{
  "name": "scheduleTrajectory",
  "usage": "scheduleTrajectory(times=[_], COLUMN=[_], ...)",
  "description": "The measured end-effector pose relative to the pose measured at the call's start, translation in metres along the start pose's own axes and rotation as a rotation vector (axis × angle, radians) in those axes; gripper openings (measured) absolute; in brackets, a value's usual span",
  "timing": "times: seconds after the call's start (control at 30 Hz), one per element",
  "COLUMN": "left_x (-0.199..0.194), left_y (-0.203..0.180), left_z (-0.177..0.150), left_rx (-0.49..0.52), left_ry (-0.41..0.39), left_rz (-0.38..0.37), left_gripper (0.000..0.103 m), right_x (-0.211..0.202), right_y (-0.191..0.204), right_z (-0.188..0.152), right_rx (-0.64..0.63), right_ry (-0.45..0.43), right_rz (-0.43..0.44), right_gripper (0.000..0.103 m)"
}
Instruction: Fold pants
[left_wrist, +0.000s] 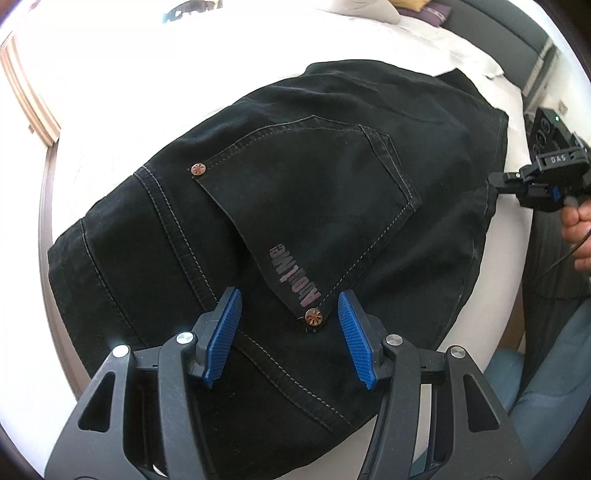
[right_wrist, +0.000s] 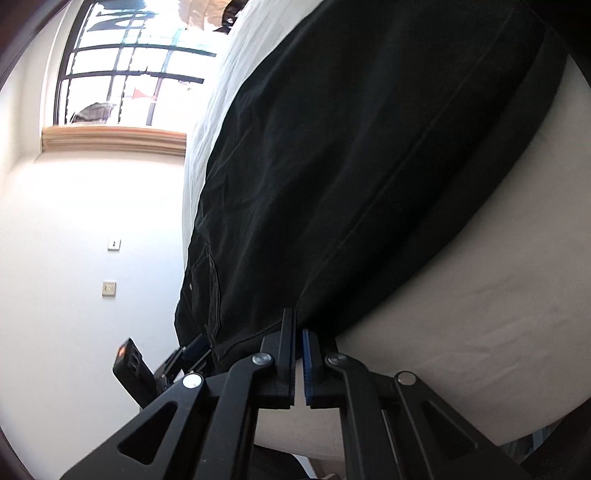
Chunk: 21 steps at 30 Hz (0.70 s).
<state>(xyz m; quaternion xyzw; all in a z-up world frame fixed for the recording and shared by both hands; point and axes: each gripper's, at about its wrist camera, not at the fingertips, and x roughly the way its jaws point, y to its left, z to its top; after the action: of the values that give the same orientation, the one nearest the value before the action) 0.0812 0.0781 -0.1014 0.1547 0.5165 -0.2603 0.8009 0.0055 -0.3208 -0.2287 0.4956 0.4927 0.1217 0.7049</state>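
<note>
Black jeans (left_wrist: 295, 192) lie flat on a white bed, back pocket up, with a copper rivet (left_wrist: 314, 316) at the pocket's near corner. My left gripper (left_wrist: 290, 295) points steeply down over that corner and is open, its blue pads (left_wrist: 223, 332) straddling the rivet without pinching any cloth. The right gripper (left_wrist: 495, 181) comes in from the right edge, held by a hand (left_wrist: 578, 229). In the right wrist view the right gripper (right_wrist: 298, 325) is shut, its tips pinched on the edge of the jeans (right_wrist: 351, 166). The left gripper (right_wrist: 192, 350) shows there at the far side of the cloth.
The white bed sheet (left_wrist: 147, 92) spreads around the jeans, with pillows (left_wrist: 373, 11) at the back. A dark bed frame (left_wrist: 517, 33) runs along the right. A window (right_wrist: 125, 62) and a white wall with sockets (right_wrist: 109, 288) stand beyond the bed.
</note>
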Motion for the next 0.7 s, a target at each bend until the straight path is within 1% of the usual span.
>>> scheduleTrajectory(times=[0.1, 0.2, 0.23, 0.3, 0.33, 0.37, 0.4, 0.43, 0.47, 0.5, 0.53, 0.57, 0.6, 0.63, 0.7], left_x=[-0.001, -0.002, -0.003, -0.006, -0.006, -0.009, -0.013, -0.018, -0.022, -0.03, -0.037, -0.043, -0.051, -0.062, -0.07], left_y=[0.003, 0.006, 0.007, 0.012, 0.018, 0.026, 0.036, 0.039, 0.039, 0.034, 0.029, 0.025, 0.019, 0.011, -0.006], left_z=[0.0, 0.0, 0.0, -0.001, -0.003, -0.006, -0.008, -0.009, -0.009, -0.008, -0.007, -0.004, 0.0, 0.007, 0.025], left_rx=[0.021, 0.043, 0.056, 0.077, 0.074, 0.054, 0.019, 0.002, 0.001, 0.014, 0.027, 0.033, 0.034, 0.028, 0.022], left_ry=[0.0, -0.002, 0.0, 0.013, 0.024, 0.018, 0.013, 0.008, 0.005, -0.001, -0.012, -0.022, -0.039, -0.075, -0.127], left_rz=[-0.001, 0.0, 0.008, 0.068, 0.078, 0.089, 0.087, 0.077, 0.087, 0.108, 0.116, 0.115, 0.111, 0.097, 0.076], left_gripper=[0.054, 0.054, 0.054, 0.056, 0.056, 0.056, 0.056, 0.056, 0.056, 0.056, 0.056, 0.056, 0.056, 0.056, 0.056], right_x=[0.008, 0.015, 0.017, 0.015, 0.014, 0.012, 0.01, 0.007, 0.002, -0.004, -0.014, -0.027, -0.033, -0.043, -0.06], right_y=[0.002, -0.004, -0.006, -0.007, -0.005, -0.006, -0.007, -0.008, -0.006, -0.002, 0.006, 0.018, 0.024, 0.031, 0.036], right_z=[-0.007, -0.011, -0.009, -0.005, -0.002, -0.001, 0.001, 0.002, 0.002, 0.002, 0.001, 0.0, 0.001, 0.005, 0.02], right_rx=[-0.011, -0.016, -0.018, -0.014, -0.025, -0.033, -0.029, -0.016, -0.002, -0.018, -0.06, -0.133, -0.169, -0.205, -0.228], right_ry=[0.019, 0.032, 0.034, 0.018, 0.022, 0.034, 0.049, 0.073, 0.108, 0.114, 0.099, 0.081, 0.081, 0.071, 0.008], right_rz=[-0.013, -0.027, -0.026, -0.03, -0.034, -0.036, -0.035, -0.037, -0.042, -0.049, -0.058, -0.077, -0.09, -0.111, -0.125], right_gripper=[0.004, 0.003, 0.003, 0.003, 0.003, 0.004, 0.009, 0.018, 0.026, 0.042, 0.045, 0.045, 0.045, 0.045, 0.045])
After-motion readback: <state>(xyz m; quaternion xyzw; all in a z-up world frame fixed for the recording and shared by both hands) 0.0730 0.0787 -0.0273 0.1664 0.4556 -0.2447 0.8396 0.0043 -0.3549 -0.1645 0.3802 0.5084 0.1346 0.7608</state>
